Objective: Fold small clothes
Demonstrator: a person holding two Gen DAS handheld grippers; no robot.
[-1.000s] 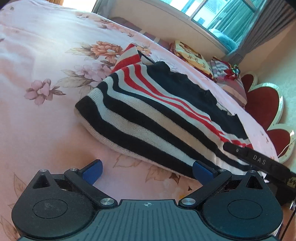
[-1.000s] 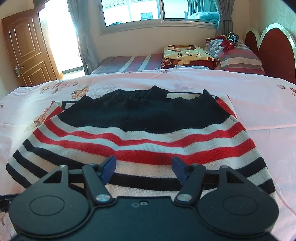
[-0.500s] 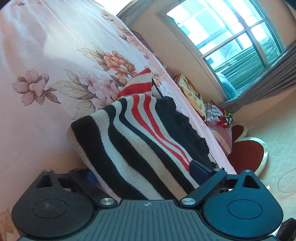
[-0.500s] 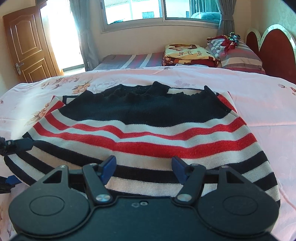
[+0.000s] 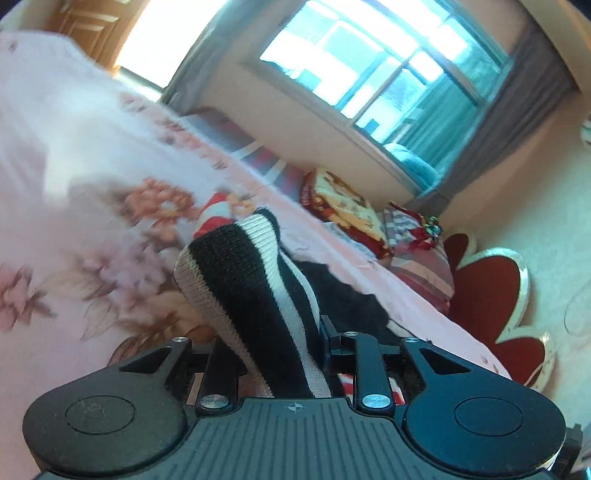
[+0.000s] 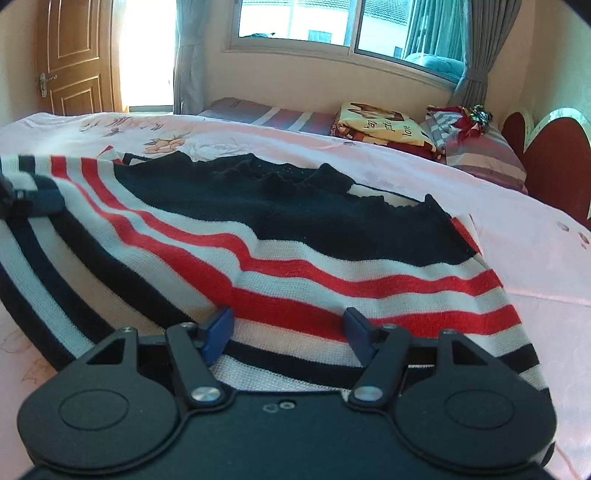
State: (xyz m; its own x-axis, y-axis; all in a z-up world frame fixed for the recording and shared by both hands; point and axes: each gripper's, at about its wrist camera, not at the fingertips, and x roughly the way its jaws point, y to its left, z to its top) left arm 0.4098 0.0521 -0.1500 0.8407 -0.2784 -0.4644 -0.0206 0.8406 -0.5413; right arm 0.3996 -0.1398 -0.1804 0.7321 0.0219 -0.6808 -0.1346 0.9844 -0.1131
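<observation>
A small striped knit sweater (image 6: pixel 280 254), black, white and red, lies on the pink floral bedsheet (image 6: pixel 517 236). My left gripper (image 5: pixel 284 354) is shut on the sweater's black-and-white hem corner (image 5: pixel 243 280) and holds it lifted off the bed. The left gripper also shows at the left edge of the right wrist view (image 6: pixel 26 203), gripping that corner. My right gripper (image 6: pixel 288 328) is open, its blue pads (image 6: pixel 218 328) resting over the sweater's near hem, with fabric between the jaws.
Folded blankets (image 6: pixel 376 125) and a striped pillow (image 6: pixel 476 151) lie at the bed's far side by a red heart-shaped headboard (image 6: pixel 546 147). A window (image 6: pixel 332 22) and wooden door (image 6: pixel 74 55) are behind. Bare sheet (image 5: pixel 55 147) spreads left of the sweater.
My left gripper has closed on the sweater's left hem corner and raised it, tilting upward. The sweater's left side has lifted. My right gripper stays open and has edged forward slightly.
</observation>
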